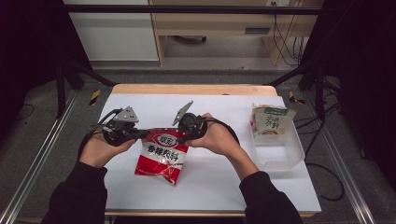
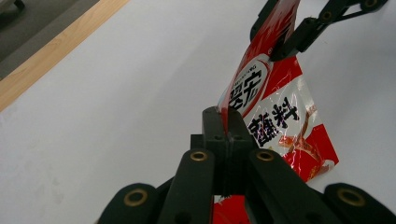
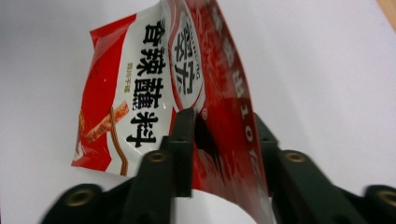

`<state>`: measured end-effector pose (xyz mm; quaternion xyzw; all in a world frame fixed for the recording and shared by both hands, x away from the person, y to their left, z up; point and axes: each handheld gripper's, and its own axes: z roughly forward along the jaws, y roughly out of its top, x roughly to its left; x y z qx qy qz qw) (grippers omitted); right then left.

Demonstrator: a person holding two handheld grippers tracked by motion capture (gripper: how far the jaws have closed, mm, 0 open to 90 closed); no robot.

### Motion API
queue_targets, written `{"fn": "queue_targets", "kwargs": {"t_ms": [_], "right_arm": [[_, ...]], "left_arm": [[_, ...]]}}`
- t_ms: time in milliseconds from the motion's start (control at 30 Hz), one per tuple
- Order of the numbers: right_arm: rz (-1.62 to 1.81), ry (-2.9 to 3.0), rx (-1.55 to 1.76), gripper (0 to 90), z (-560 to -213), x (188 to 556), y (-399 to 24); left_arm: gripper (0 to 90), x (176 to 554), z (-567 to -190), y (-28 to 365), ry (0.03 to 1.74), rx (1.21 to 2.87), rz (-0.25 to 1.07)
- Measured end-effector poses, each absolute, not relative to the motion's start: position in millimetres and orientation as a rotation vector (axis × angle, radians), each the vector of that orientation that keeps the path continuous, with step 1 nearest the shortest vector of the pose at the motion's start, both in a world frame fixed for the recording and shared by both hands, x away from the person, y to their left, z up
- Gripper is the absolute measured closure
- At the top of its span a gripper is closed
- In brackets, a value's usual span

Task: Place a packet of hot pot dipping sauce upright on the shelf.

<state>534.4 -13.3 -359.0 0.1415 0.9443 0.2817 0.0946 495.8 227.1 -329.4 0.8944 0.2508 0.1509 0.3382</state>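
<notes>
Surface: white table top (image 1: 210, 182) with a wooden far edge; dark frame rails at both sides, grey floor and pale cabinets beyond.
Task thing: red seasoning pouch (image 1: 162, 156), held up off the table by its top edge between the two grippers, lower end hanging toward the person.
Left gripper (image 1: 140, 134): jaws pressed together on the pouch's top left corner; in the left gripper view (image 2: 227, 122) the film edge ran straight into the closed tips.
Right gripper (image 1: 180, 135): pinched the top right part of the pouch; in the right gripper view (image 3: 219, 126) one jaw sat on the printed face, the other behind the film.
Key relation: pouch hung directly ahead of and below both sets of jaw tips; top seam ran gripper to gripper, long axis ran down from the seam toward the person.
Nearer hand: both equally close, each touching the pouch; grippers near each other, one at each end of the seam.
Clear bin (image 1: 280, 149): well out past the right gripper, on the table's right side.
Green-white pouch (image 1: 272, 119): standing at the bin's far end.
Judgement: likely next move was carrying the red pouch sideways, past the right gripper, to the bin; right hand was nearer it.
Risk: thin film could slip from the tips.
</notes>
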Motion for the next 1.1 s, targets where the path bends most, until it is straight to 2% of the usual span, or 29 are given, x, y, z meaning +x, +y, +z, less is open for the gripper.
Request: {"fn": "queue_targets", "kwargs": {"t_ms": [133,200,267,333,367,500,900,1100], "right_arm": [[0.827,2.812,0.407,85.8,-358.8,534.9,-13.1],[0.842,2.826,0.404,89.3,-357.6,534.4,-13.3],[0.845,2.829,0.405,89.6,-355.9,533.4,-13.9],[0.831,2.834,0.407,89.7,-352.2,532.6,-15.8],[0.836,2.831,0.411,89.8,-350.4,532.6,-17.0],[0.866,2.813,0.431,89.9,-336.4,531.1,-26.0],[0.858,2.771,0.432,90.0,-297.5,528.9,-51.0],[0.826,2.741,0.466,90.0,-281.6,529.8,-71.4]], "left_arm": [[90.0,496.0,-330.5,230.1,0.659,2.324,0.391],[85.6,496.4,-332.3,233.6,0.673,2.300,0.384],[76.9,495.6,-333.5,236.3,0.683,2.287,0.394],[55.3,493.5,-333.9,240.5,0.714,2.254,0.405],[48.6,491.9,-334.1,243.5,0.724,2.240,0.408],[32.3,483.2,-336.3,257.2,0.756,2.187,0.416],[19.8,478.1,-371.1,280.1,0.864,2.158,0.434],[14.5,481.0,-389.5,281.4,0.893,2.240,0.436]]}}
